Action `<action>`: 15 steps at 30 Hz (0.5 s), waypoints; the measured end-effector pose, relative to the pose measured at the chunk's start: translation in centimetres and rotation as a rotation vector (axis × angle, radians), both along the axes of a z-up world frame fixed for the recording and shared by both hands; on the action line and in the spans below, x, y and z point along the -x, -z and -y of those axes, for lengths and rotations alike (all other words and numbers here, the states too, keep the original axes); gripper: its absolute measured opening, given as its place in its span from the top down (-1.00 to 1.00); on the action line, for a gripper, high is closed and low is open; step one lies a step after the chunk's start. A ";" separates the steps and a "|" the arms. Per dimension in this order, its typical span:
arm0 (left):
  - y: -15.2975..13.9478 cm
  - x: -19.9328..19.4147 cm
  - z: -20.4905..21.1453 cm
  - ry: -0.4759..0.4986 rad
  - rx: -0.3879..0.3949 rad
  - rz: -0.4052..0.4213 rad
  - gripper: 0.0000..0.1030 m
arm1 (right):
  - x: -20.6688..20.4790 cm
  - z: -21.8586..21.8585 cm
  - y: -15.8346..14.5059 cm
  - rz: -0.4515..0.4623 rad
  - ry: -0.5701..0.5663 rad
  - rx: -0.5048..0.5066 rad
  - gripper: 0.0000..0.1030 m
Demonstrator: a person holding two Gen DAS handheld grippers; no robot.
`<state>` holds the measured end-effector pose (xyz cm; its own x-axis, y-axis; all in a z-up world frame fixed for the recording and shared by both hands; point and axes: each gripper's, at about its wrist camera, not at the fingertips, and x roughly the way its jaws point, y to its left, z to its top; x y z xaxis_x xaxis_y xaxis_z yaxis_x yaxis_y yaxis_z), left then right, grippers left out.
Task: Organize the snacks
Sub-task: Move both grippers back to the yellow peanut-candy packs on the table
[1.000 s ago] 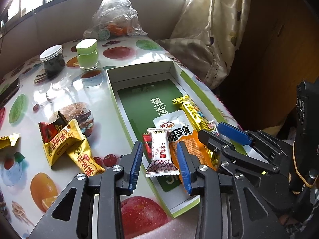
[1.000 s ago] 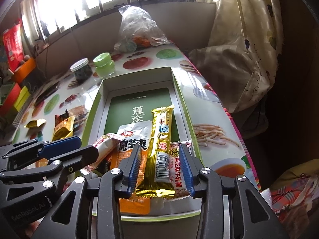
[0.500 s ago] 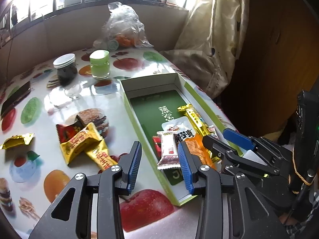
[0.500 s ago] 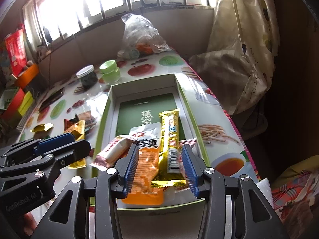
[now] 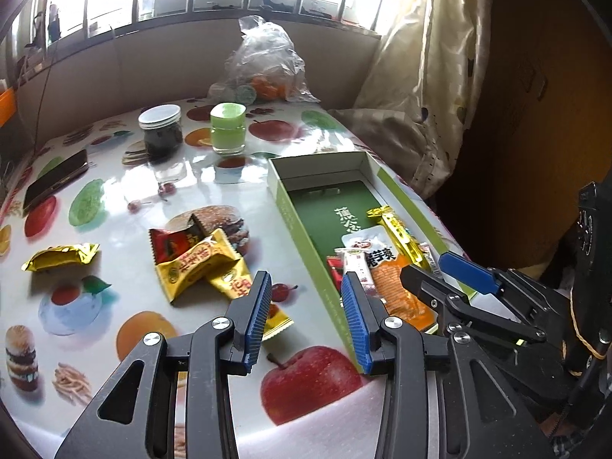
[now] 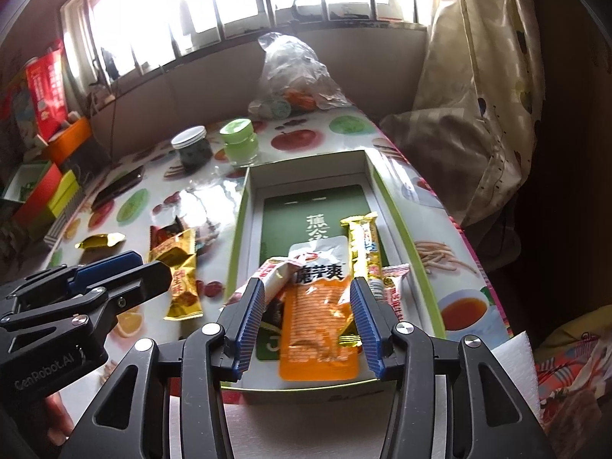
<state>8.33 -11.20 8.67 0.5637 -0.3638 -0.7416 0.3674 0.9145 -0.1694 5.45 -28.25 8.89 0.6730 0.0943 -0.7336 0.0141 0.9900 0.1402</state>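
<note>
- Snacks: yellow packets (image 5: 199,267) lie just ahead-left of our left gripper (image 5: 306,302), spread wide, holding nothing
- Our right gripper (image 6: 308,306) gapes empty above the orange pouch (image 6: 317,329) in the box (image 6: 405,237)

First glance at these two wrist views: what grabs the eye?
The open green box on the right side of the fruit-print tablecloth, with the orange pouch and a long gold bar lying inside. Left of it, loose yellow snack packets sit on the cloth. Both the left gripper and right gripper are open, holding nothing.

green box (image 6: 405,229): open, flat | orange pouch (image 6: 319,329), gold bar (image 6: 365,246): inside | yellow packets (image 5: 199,267): on table beside box
</note>
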 end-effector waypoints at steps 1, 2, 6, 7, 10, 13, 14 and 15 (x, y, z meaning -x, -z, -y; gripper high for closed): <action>0.0 0.0 -0.2 -0.005 0.000 0.000 0.23 | 0.0 -0.2 0.0 0.001 -0.003 0.001 0.11; 0.0 0.1 -0.5 -0.012 0.001 0.000 0.23 | 0.1 -0.4 0.0 0.001 -0.008 0.001 0.11; 0.2 0.1 -1.7 -0.032 0.002 0.001 0.23 | 0.1 -1.4 -0.1 0.004 -0.028 0.004 0.10; 0.2 0.1 -1.9 -0.036 0.002 0.000 0.23 | 0.1 -1.7 -0.1 0.003 -0.032 0.003 0.10; 0.5 0.0 -3.0 -0.061 0.002 -0.008 0.23 | 0.0 -2.4 -0.1 0.003 -0.050 0.006 0.10; 0.8 -0.1 -4.1 -0.088 0.001 -0.015 0.23 | -0.2 -3.2 0.0 0.000 -0.064 0.008 0.10; 1.0 -0.1 -4.6 -0.100 0.005 -0.018 0.23 | -0.2 -3.4 0.0 -0.001 -0.068 0.008 0.10; 1.1 -0.2 -4.9 -0.107 0.008 -0.021 0.23 | -0.3 -3.6 0.1 -0.002 -0.072 0.008 0.10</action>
<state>8.55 -6.26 7.59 0.5840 -0.3081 -0.7510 0.2642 0.9469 -0.1830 5.77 -24.64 8.81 0.6635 0.1365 -0.7357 -0.0569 0.9896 0.1322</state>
